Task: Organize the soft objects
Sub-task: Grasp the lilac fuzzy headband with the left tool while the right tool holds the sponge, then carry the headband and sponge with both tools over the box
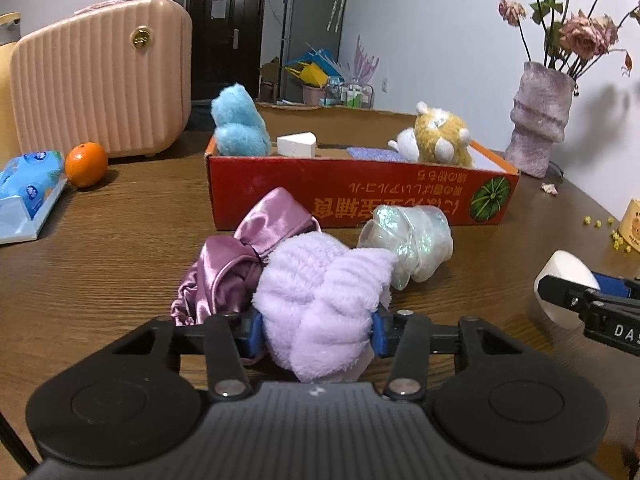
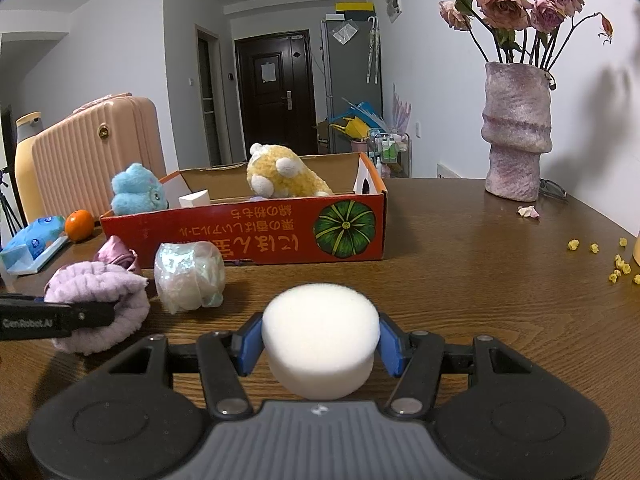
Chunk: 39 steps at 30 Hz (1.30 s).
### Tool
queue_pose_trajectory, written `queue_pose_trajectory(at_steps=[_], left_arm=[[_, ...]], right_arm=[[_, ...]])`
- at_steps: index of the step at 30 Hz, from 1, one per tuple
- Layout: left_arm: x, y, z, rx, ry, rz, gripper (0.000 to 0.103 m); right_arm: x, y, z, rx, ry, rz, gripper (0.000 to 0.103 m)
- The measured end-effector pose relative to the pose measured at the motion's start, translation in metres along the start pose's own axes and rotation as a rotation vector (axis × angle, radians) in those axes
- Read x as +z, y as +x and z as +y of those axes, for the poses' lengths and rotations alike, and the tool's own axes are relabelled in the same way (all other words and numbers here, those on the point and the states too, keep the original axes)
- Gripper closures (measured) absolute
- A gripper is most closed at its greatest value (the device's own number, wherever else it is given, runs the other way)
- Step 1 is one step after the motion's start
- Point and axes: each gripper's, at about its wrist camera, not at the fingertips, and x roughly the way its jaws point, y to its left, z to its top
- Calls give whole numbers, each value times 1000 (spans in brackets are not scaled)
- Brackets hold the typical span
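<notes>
Left gripper (image 1: 316, 334) jaws squeeze fluffy lilac cloth (image 1: 320, 304): light, squashy, grip mid-bulk. Right gripper (image 2: 320, 346) jaws clamp sponge (image 2: 320, 340): springy.

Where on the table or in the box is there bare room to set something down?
Free: the wood between the red box and the vase, and the strip in front of the box right of the iridescent bundle. Inside the box, the floor between the white wedge and the yellow plush. Crowded: the lilac cloth and satin piece, left.
</notes>
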Motion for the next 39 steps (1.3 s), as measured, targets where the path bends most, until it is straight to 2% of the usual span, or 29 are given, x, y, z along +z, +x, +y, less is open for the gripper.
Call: queue_pose_trajectory(at_steps=[9,26,39], left_arm=[[3,-20,5,-6,-27,-63,56],[16,-45,7,-5,-58,-150,56],[39,-50,7,-8,-101,-212,56]], right_arm=[[0,-5,0,3,-6,-24,46],[5,-21,15,46,-31,-140,46],[19,-18,31,60,-47,-209,46]])
